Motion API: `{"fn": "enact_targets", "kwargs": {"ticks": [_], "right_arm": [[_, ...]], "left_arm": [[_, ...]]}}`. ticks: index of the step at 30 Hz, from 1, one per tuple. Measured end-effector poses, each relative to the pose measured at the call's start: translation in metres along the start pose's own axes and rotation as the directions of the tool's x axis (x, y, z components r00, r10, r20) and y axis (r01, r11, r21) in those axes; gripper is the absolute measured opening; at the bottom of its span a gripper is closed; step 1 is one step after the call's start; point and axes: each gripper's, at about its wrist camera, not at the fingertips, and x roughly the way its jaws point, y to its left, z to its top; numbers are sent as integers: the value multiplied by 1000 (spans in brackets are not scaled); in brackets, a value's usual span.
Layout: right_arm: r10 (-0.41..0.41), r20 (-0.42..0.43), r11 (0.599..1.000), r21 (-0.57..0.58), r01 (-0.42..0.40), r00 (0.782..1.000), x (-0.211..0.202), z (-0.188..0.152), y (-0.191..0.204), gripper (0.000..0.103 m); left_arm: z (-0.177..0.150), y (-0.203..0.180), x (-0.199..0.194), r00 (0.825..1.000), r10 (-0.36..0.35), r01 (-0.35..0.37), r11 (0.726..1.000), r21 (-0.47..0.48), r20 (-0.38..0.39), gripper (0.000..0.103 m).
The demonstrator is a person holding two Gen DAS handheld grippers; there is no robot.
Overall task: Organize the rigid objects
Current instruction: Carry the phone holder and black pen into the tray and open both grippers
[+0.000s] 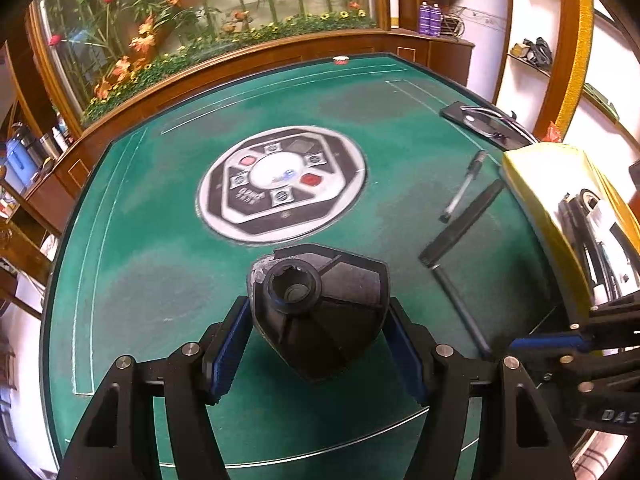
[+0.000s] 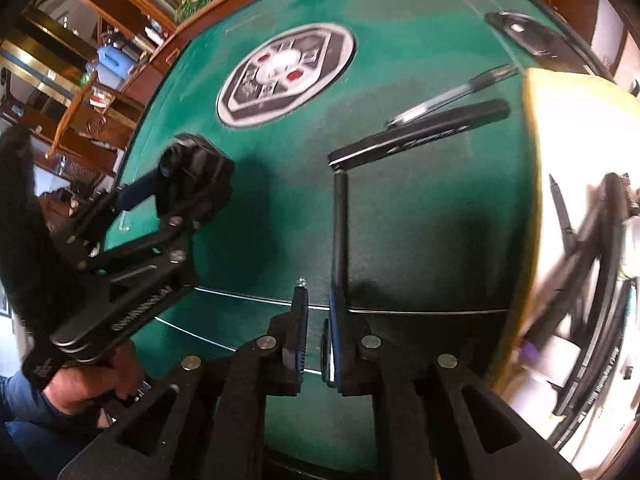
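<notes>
My left gripper is shut on a black faceted knob-like part with a round socket, held above the green table; it also shows in the right wrist view. My right gripper has its jaws nearly together with nothing between them, hovering over the near end of a thin black rod. A flat black bar and a clear pen lie beyond it. A yellow-rimmed tray of dark tools and white items stands at the right.
A round black-and-white panel sits in the table's middle. A black phone-like device with a cable lies at the far right edge. A wooden planter ledge with flowers borders the far side. A small red object sits at the far edge.
</notes>
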Motion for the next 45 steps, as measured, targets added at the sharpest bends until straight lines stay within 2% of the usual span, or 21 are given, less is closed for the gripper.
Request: {"fn": "enact_targets", "kwargs": {"ticks": [4, 10, 14, 16, 22, 29, 34, 45], "right_arm": [[-99, -51, 995, -33, 97, 994, 19, -1, 7, 14], [-223, -24, 962, -166, 216, 975, 25, -3, 27, 9], [-158, 2, 982, -105, 157, 988, 13, -3, 18, 9], [-109, 49, 991, -71, 112, 993, -2, -1, 12, 9], [-35, 165, 999, -25, 40, 986, -37, -1, 0, 9], [-65, 236, 997, 48, 55, 969, -72, -15, -22, 9], [-109, 275, 987, 142, 72, 955, -97, -31, -54, 9], [-212, 315, 941, 322, 106, 925, -137, -65, -116, 9]], "left_arm": [[-4, 10, 1, 1000, 12, -13, 1000, -16, -10, 69], [-7, 16, 2, 1000, 9, -10, 999, -31, -18, 69], [-4, 12, 1, 1000, -3, 2, 1000, -27, -7, 69], [-2, 10, 1, 1000, -10, 10, 1000, -24, -6, 69], [9, -8, -3, 999, -34, 34, 999, 12, 20, 69], [29, -51, -14, 995, -85, 79, 992, 98, 59, 69], [39, -87, -23, 987, -137, 122, 977, 174, 79, 69], [45, -173, -41, 965, -251, 210, 915, 346, 78, 69]]}}
